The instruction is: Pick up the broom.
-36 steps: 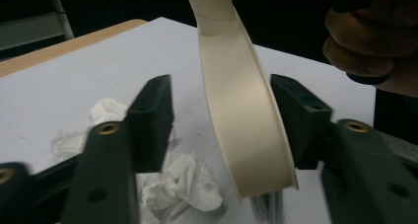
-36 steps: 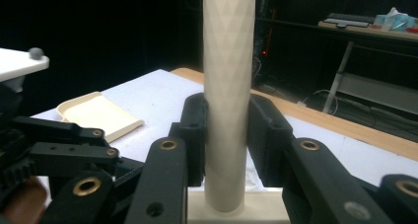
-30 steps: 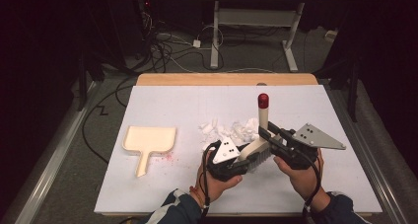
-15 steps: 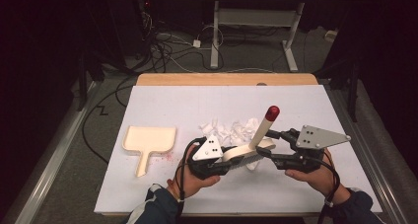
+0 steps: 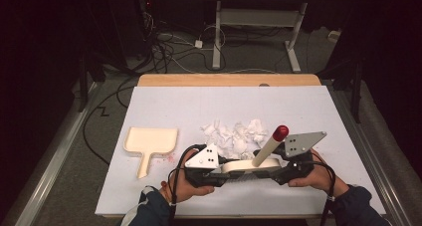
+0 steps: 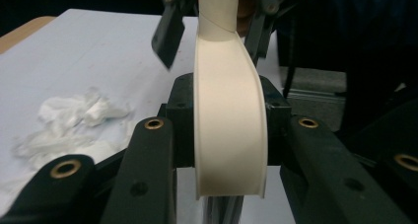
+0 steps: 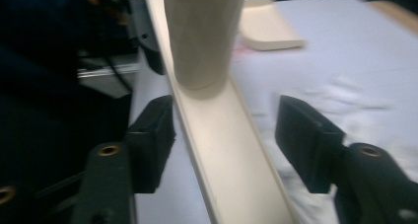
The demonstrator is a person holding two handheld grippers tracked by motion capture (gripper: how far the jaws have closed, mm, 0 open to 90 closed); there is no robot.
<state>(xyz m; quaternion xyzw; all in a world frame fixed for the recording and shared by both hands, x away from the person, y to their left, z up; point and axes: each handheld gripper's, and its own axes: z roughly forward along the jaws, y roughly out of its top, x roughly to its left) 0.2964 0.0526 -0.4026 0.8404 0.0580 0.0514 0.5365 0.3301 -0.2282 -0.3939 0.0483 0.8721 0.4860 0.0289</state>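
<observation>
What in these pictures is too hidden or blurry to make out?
- Brush bristles: high view, hidden under its cream back and both tools.
- Handle's red tip: cut off by the top edge in both gripper views.
- Paper scraps: right gripper view, blurred.

Smooth matt cream plastic brush [image 6: 230, 110]

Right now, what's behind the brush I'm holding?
A pile of crumpled white paper lies just behind the brush. The brush and both grippers cover the nearest scraps and the table beneath.
</observation>
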